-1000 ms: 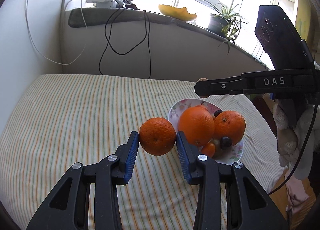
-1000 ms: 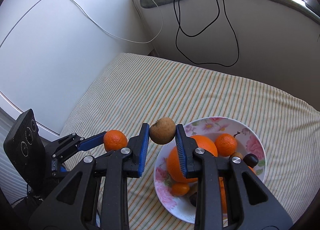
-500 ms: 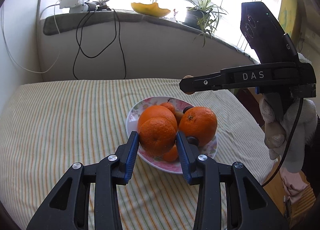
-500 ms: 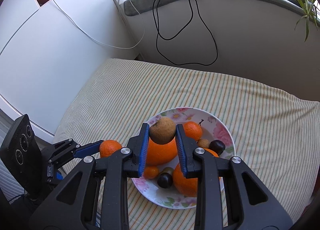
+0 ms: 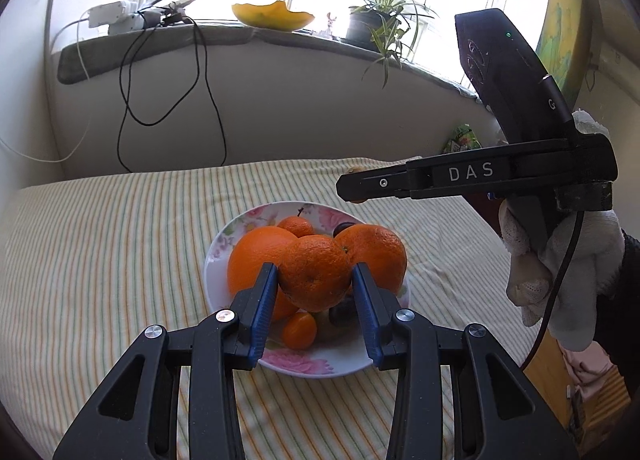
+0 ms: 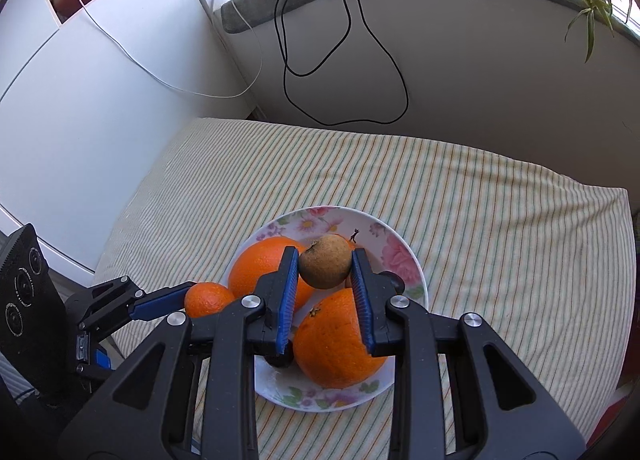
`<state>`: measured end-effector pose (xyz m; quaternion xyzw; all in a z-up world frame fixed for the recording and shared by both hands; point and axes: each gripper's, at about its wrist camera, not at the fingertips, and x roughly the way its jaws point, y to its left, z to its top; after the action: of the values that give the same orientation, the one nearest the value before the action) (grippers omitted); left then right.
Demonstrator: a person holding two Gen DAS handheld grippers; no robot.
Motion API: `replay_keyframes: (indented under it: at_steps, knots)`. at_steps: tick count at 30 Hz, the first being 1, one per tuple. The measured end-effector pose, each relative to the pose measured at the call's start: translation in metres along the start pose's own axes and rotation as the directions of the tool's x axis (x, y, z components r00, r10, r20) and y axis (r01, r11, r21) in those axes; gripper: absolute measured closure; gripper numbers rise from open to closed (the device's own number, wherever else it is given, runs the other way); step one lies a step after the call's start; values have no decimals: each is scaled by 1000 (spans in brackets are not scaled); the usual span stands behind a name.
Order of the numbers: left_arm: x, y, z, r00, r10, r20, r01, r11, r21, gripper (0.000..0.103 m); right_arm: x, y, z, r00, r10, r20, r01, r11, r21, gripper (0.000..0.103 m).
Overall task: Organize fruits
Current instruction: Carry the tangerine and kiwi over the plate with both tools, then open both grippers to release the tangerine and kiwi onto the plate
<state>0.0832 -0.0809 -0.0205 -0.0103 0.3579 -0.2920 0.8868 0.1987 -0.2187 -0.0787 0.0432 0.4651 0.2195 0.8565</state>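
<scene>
The left gripper [image 5: 315,280] clamps a mandarin [image 5: 314,274] between its blue pads, held above the near side of the floral plate [image 5: 316,366]. The right gripper [image 6: 325,268] clamps a small brown fruit [image 6: 325,267] over the same plate. The plate carries two large oranges [image 6: 334,344], smaller mandarins and dark fruits, and rests on a striped cloth [image 6: 480,219] below a windowsill [image 5: 280,33].

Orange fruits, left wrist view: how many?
5: held orange in left gripper jaws; two large oranges on the plate; small stemmed one behind; tiny one in front. Others may be hidden.
</scene>
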Motion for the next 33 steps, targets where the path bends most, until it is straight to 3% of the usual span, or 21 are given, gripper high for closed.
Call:
replay_keyframes:
  at_steps: [30,32,33]
  knots:
    - [23,-8,20,1000,21,0,-21,999,30,62,28,-27,1,998,20,-57,-19,1000,17,75]
    - [21,-8,22,1000,27,9,-27,999,29,55,28,-27,1,998,26,-57,-24,1000,20,71]
    - [20,-8,23,1000,28,13,-29,999,29,55,27,-27,1,998,25,-54,-24,999,22,60]
